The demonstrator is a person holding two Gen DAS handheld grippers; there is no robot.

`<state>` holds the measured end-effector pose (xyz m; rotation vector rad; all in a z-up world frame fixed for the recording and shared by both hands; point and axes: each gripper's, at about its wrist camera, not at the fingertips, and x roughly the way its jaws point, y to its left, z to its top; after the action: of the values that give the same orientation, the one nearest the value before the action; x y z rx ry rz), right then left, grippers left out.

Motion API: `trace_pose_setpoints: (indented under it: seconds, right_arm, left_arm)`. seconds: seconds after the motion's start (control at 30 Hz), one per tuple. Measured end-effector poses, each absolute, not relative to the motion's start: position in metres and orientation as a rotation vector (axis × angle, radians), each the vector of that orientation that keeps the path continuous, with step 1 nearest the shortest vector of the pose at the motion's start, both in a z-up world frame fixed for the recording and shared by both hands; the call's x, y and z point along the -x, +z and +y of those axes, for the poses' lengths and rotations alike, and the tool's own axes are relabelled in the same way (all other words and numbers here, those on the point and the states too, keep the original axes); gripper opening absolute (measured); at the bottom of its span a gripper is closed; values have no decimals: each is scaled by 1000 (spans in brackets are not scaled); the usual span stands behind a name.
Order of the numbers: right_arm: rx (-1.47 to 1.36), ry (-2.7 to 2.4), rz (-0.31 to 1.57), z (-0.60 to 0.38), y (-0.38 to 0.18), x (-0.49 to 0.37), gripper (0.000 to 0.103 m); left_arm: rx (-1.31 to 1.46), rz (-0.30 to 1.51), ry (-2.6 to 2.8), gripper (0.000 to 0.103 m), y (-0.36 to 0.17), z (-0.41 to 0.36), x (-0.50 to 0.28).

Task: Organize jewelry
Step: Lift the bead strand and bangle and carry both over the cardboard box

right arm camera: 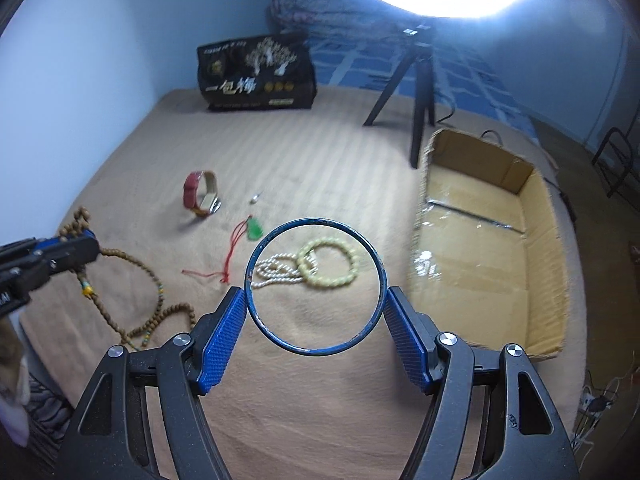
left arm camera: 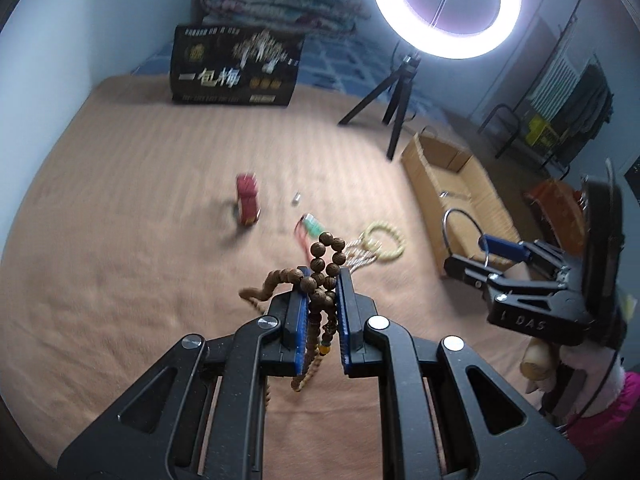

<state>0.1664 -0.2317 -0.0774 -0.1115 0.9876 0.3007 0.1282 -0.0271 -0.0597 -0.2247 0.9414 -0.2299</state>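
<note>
Bead necklace is clamped by left hand-held gripper, bangle by right hand-held gripper; box at frame right seems empty, most jewelry left on bed.

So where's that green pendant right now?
The green pendant lies on the tan blanket left of centre in the right wrist view, between the red watch and the pearl strand.
</note>
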Motion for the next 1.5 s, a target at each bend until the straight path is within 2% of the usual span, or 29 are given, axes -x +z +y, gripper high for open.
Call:
trace_pose_setpoints:
  seconds: [0.63, 1.03, 1.5]
  right_arm:
    - [11, 142, 886, -316, -35, -178, 70]
    - [-48, 46, 885, -359, -34, -190, 70]
    - [-105, -23, 919, -397, -45, -198, 70]
  left_arm:
    - [231, 751, -361, 11, 49, -56, -162]
    - [176, 639, -486, 11, 117, -134, -200]
    - [156, 616, -589, 11, 137, -217, -237]
